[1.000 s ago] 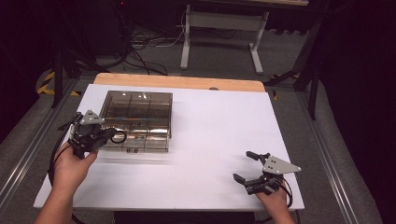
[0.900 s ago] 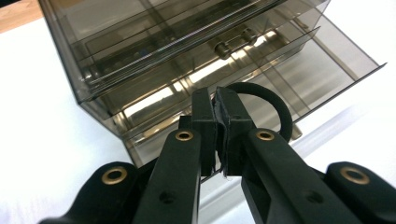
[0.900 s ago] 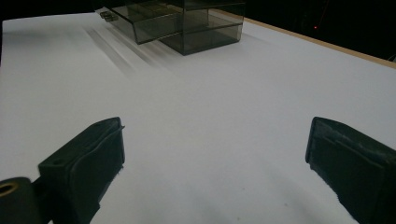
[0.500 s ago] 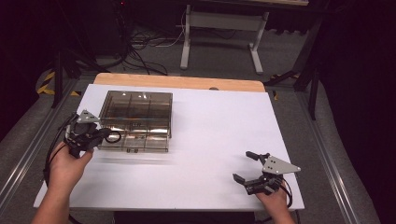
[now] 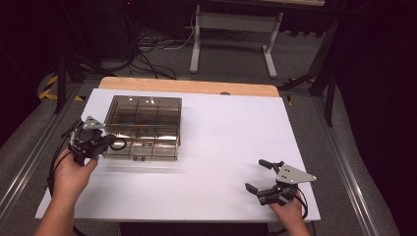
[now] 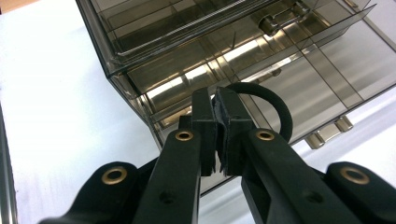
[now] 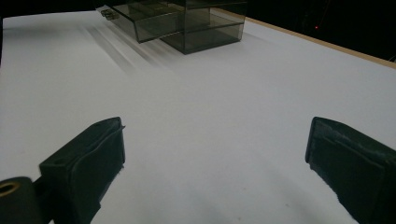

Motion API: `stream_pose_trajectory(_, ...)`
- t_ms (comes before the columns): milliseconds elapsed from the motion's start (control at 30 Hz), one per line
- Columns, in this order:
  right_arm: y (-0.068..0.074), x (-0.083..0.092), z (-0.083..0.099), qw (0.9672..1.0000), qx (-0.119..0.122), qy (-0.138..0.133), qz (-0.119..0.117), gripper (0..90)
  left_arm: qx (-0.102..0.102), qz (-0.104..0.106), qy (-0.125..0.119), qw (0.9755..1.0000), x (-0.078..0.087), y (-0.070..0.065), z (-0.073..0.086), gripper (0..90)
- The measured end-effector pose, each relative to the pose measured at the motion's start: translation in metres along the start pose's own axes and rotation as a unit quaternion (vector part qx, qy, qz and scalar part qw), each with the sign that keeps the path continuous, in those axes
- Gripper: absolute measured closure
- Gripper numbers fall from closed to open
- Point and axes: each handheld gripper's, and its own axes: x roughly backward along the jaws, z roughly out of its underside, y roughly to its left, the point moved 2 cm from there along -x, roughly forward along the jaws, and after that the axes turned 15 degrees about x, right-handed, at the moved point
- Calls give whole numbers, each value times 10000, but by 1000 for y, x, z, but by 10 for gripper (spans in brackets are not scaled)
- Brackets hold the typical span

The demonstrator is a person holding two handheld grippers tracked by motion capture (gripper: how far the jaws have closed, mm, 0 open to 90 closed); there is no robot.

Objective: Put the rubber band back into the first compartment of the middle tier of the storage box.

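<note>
Smoked-plastic drawer box (image 5: 145, 126) at the table's (image 5: 221, 147) left, lower drawer pulled out; left gripper (image 6: 218, 122) clenched on a black ring (image 6: 273, 109) over it — apparently not yet dropped in — right gripper (image 5: 263, 178) idle, jaws spread

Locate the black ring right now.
The black ring is pinched in the left tool, at the left front corner of the smoky clear organizer box; in the high view it sits at the table's left side.
</note>
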Motion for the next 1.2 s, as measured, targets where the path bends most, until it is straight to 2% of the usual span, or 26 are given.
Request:
stream_pose_trajectory(900, 0, 0, 0, 10000, -3, -2, -1, 53, -21, -57, 181, 9998, -22, 8, 6, 864)
stream_pose_trajectory(1200, 0, 0, 0, 10000, -32, -22, 0, 54, -24, -137, 275, 9995, -26, 8, 8, 863)
